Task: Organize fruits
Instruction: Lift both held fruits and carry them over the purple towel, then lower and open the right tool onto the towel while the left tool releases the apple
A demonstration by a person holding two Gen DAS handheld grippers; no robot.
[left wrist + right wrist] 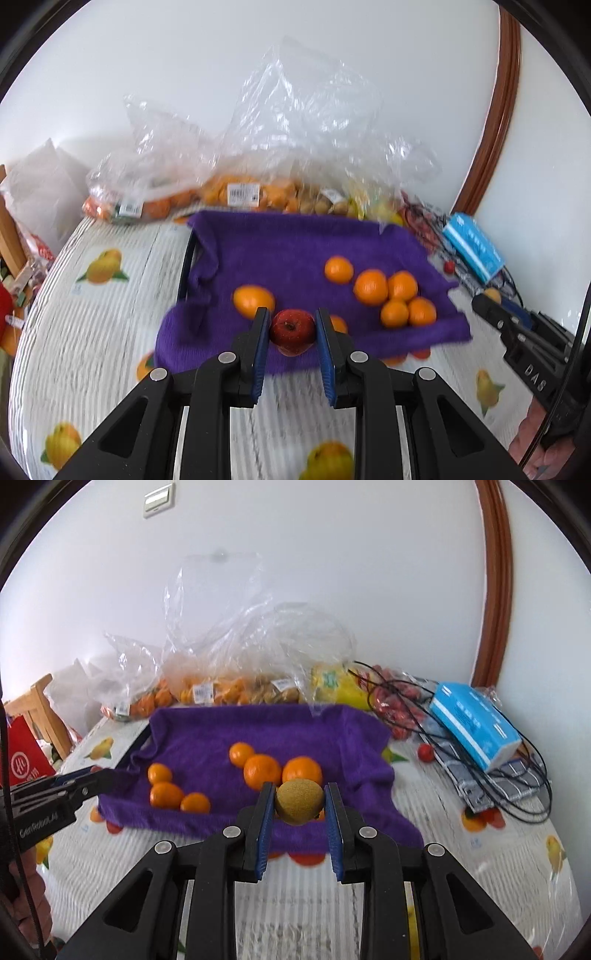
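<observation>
My left gripper (292, 325) is shut on a red apple (293, 331), held above the near edge of a purple towel (280, 251). Several oranges (371, 287) lie on that towel. My right gripper (300, 803) is shut on a brownish-green kiwi (298, 801), also lifted over the towel's (258, 727) front edge. Oranges (263, 770) sit on the towel behind it. In the left wrist view the right gripper's body (517, 339) shows at the right edge; in the right wrist view the left gripper (83, 786) shows at the left.
Clear plastic bags of oranges and other fruit (236, 192) pile against the wall behind the towel. A blue tissue pack (476, 723), black cables (517, 794) and small red tomatoes (425, 752) lie at the right. The fruit-print tablecloth (92, 332) covers the table. A wooden chair (40, 709) stands left.
</observation>
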